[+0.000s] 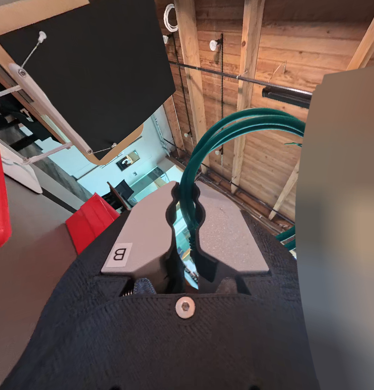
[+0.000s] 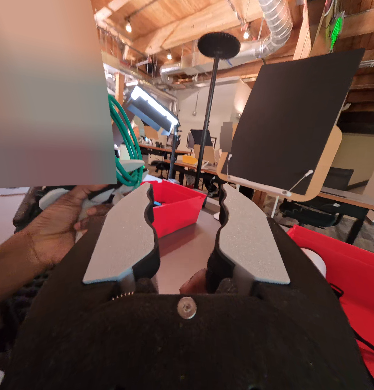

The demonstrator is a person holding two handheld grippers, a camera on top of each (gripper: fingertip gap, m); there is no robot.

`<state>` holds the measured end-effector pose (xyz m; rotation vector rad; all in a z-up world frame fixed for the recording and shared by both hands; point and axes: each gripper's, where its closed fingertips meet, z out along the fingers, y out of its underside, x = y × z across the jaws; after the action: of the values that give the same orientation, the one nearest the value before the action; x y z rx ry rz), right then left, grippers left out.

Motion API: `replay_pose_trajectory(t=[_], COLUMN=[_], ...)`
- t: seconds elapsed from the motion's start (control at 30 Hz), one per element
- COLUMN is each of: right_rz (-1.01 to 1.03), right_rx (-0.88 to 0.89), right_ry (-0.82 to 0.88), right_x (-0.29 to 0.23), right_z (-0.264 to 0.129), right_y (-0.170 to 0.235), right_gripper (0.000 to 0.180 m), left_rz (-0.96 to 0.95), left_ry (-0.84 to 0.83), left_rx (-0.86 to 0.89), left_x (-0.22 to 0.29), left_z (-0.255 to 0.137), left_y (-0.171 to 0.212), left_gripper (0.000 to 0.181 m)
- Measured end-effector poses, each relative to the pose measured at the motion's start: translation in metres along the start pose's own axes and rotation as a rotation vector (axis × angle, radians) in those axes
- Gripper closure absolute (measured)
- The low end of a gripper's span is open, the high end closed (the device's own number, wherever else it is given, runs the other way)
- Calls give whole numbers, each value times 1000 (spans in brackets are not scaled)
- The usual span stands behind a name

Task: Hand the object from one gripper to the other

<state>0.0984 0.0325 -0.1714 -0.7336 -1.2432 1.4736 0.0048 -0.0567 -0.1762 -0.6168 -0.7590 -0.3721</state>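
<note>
Cable held aloft: the left claw [image 1: 187, 202] is clenched on a bundle of green cable [image 1: 205, 147], its grey fingers [image 1: 148, 228] pinching the strands near their tips. From that grip the loops rise forward of the fingers and arc over toward the claw's right, so the coil's long axis runs up and away from the claw and then bends sideways. More strands hang below on the right, partly hidden.

In the right wrist view, the right claw [image 2: 187, 202] is released, its fingers [image 2: 122, 238] spread wide with nothing between them. The green cable [image 2: 127, 147] sits ahead and well to that claw's left, above the hand [image 2: 55, 221] holding the other tool. A red bin [image 2: 177, 209] lies straight ahead on the table [image 2: 181, 242].

For a clean handover, the right claw probably needs to swing left and meet the loops square-on, taking several strands well inside its fingers. The left should likely let go only once that hold looks firm, since slack loops could slip or snag.
</note>
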Motion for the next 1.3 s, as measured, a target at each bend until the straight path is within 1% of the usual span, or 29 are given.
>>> replay_pose_trajectory(t=[0.1,0.17,0.33,0.4,0.47,0.57,0.7,0.73,0.77,0.8,0.87,0.93,1.0,1.03,1.1,1.17,1.23,1.3], right_rz=[-24,-27,-57,-103,-153,-252,-404,-424,-434,-433,-420,-417,-421,-421,-426,-433,-440,-439], right_rx=[-73,-82,-55,-24,7,6,-9,-13,-11,-9,-13,-22,-47,-60,-119,-243,-388,-532], right_ry=[-7,-15,-32,-39,-48,-58,7,25,50,72,102,146,190,211,236,243,243,222], right_x=[-3,-6,-19,-26,-37,-55,-57,-56,-52,-48,-37,-21,-3,6,22,36,46,50], right_z=[5,7,10,11,12,17,23,23,22,21,17,12,5,2,-4,-8,-11,-15], right_y=[13,15,11,7,2,5,8,8,7,6,2,-3,-6,-8,-5,7,24,44], right_gripper=[115,113,114,115,120,124,148,156,170,173,174,174,174,174,174,174,174,174], left_rz=[-67,-101,-159,-173,-180,-170,-160,-155,-147,-136,-80,58,252,364,633,941,1260,1567], left_ry=[2,-2,-29,-49,-61,-66,-59,-56,-53,-50,-3,49,51,45,17,6,13,44], left_rx=[21,28,29,23,20,11,-15,-26,-37,-52,-93,-154,-207,-219,-224,-213,-200,-207], left_x=[-2,-5,-12,-15,-17,-15,-12,-11,-10,-9,-4,3,5,5,5,13,26,37], left_z=[-1,-2,-2,-2,-3,-2,-2,-2,-1,-1,2,5,7,7,7,6,5,4], left_y=[3,7,21,27,31,36,47,51,54,58,63,66,65,62,53,45,43,50], left_gripper=[168,168,168,168,168,168,168,168,168,168,161,154,135,126,117,112,112,115])
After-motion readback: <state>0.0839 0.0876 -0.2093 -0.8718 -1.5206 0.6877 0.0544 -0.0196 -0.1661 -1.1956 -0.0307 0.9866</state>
